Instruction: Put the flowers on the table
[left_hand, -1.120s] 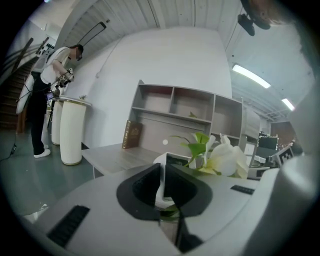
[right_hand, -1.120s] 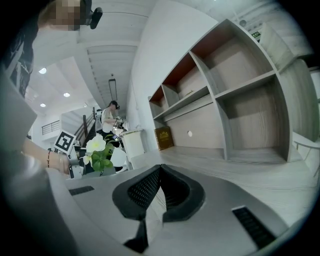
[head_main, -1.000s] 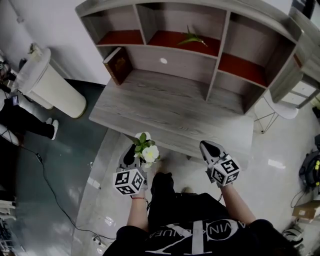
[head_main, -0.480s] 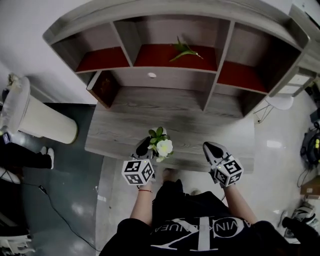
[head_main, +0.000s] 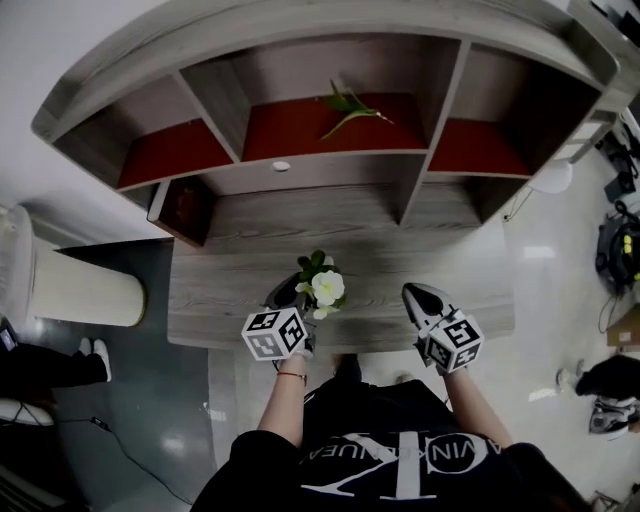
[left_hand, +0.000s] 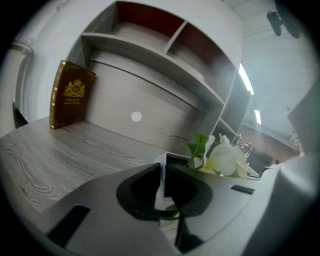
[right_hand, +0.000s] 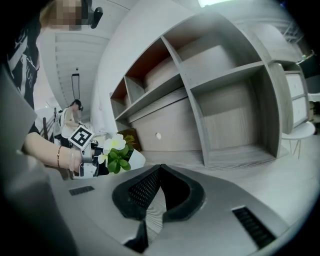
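The flowers (head_main: 325, 287) are a small posy: one rounded, cream-white bloom (left_hand: 227, 159) with smooth, soft petals over a cluster of matte green leaves, set in a white holder (right_hand: 133, 158) with a thin, curved rim; they sit at the tip of the left gripper (head_main: 290, 292), whose grey jaws are nearly together and clamped on that thin white rim (left_hand: 161, 176), the bloom just right of the jaw tips; the posy hangs over the front part of the table (head_main: 230, 290), and whether the holder touches the top cannot be told.

The left gripper points away from the person and a little downward, its marker cube (head_main: 272, 333) at the near end, the bare forearm straight behind it; the right gripper (head_main: 415, 293) is level with it and well apart to the right, aimed the same way, its ribbed black pads closed tip to tip (right_hand: 160, 169) with nothing between them.

The table is pale grey board with long, streaky wood grain; ahead of both grippers rises a shelf unit (head_main: 400, 190) of the same board, its compartments lined dark red; a green sprig (head_main: 347, 105) lies in the middle one; far ahead and left of the left gripper a brown book (left_hand: 70, 95) with a gold crest leans upright.
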